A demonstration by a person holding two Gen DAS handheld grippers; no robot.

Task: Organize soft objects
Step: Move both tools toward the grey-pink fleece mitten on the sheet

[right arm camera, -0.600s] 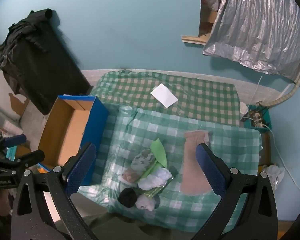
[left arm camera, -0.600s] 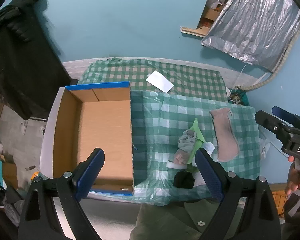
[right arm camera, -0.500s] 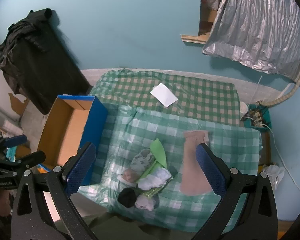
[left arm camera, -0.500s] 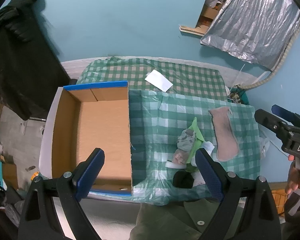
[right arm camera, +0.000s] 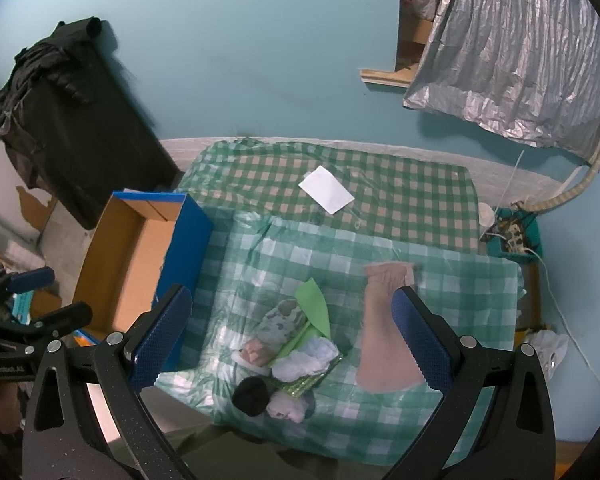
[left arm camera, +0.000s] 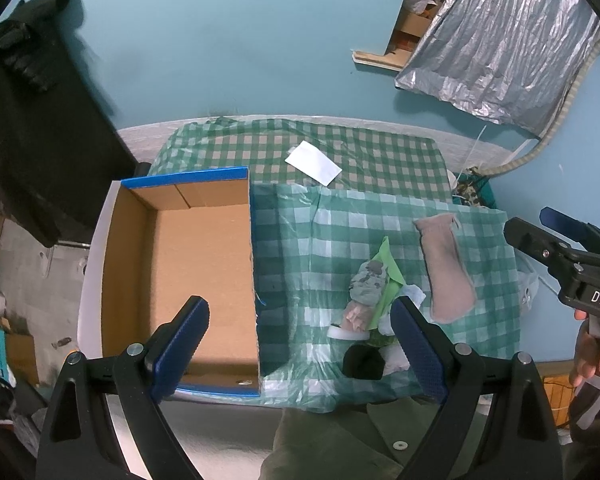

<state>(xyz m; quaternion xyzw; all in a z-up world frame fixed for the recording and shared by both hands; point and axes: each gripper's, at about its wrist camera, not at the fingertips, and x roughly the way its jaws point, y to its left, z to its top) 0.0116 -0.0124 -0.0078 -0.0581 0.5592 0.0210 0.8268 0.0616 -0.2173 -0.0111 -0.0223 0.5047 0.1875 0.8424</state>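
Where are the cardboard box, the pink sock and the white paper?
cardboard box (left arm camera: 204, 264), left wrist view, bare floor inside.
pink sock (left arm camera: 446, 268), left wrist view, middle.
white paper (right arm camera: 326, 189), right wrist view, centre.

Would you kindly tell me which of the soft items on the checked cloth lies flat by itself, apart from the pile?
The long pinkish-beige sock, spread flat to the right; the black bundle, camouflage sock and white socks are heaped together.

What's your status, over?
Left tool and right tool open, high above table. Open blue cardboard box holds nothing visible. Rolled socks pile and flat pink sock untouched on green checked cloth. Path clear.
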